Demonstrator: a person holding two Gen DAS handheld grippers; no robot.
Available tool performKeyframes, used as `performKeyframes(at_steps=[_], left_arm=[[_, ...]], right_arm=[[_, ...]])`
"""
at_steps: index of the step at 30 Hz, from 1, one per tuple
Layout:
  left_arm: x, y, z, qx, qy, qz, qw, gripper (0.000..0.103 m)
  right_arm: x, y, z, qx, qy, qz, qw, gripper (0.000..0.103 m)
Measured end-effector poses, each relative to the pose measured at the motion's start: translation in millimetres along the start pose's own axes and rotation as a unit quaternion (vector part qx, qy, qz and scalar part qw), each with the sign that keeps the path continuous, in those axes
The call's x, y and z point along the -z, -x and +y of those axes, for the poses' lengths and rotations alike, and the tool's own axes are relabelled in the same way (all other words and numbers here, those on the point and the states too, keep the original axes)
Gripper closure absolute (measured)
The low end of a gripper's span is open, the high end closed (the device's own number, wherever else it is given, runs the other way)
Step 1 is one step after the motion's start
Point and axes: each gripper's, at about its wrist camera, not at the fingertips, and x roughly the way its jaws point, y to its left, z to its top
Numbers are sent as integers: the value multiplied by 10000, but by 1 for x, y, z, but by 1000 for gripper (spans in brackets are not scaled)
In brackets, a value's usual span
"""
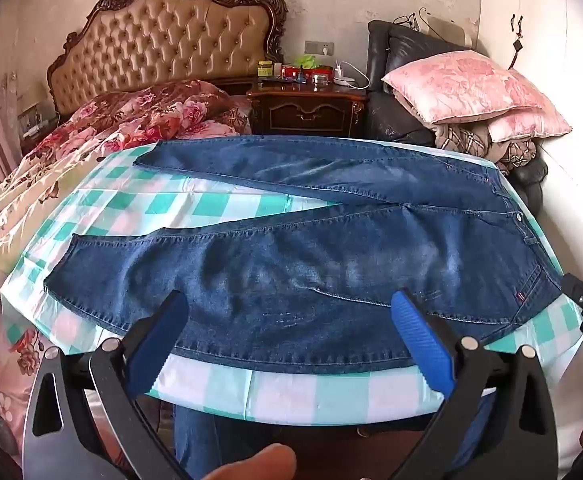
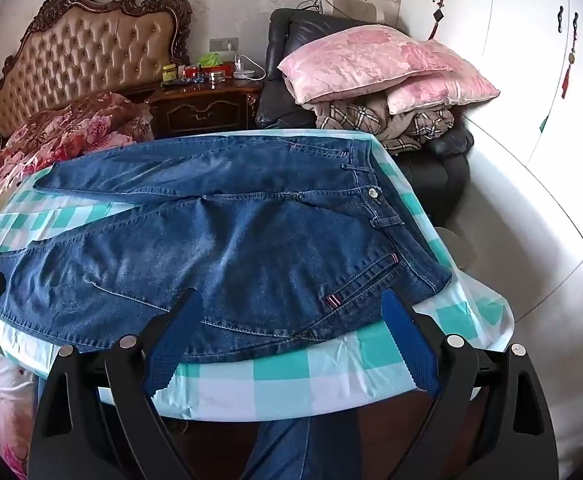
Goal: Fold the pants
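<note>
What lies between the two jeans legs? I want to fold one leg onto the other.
Only bare checked tablecloth shows in the wedge between the jeans legs, clearest in the left wrist view.

Dark blue denim pants (image 1: 299,256) lie flat and unfolded on the green-checked tablecloth (image 1: 219,204), front up, legs spread apart toward the left, buttoned waistband at right.
</note>
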Motion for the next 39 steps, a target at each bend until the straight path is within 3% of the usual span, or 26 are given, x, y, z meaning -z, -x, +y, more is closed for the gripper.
performKeyframes(at_steps=[39], left_arm=[[-3,-6,-2,45,7,53,10000,1]], right_arm=[[1,-8,-6,-61,-145,33,9999,15]])
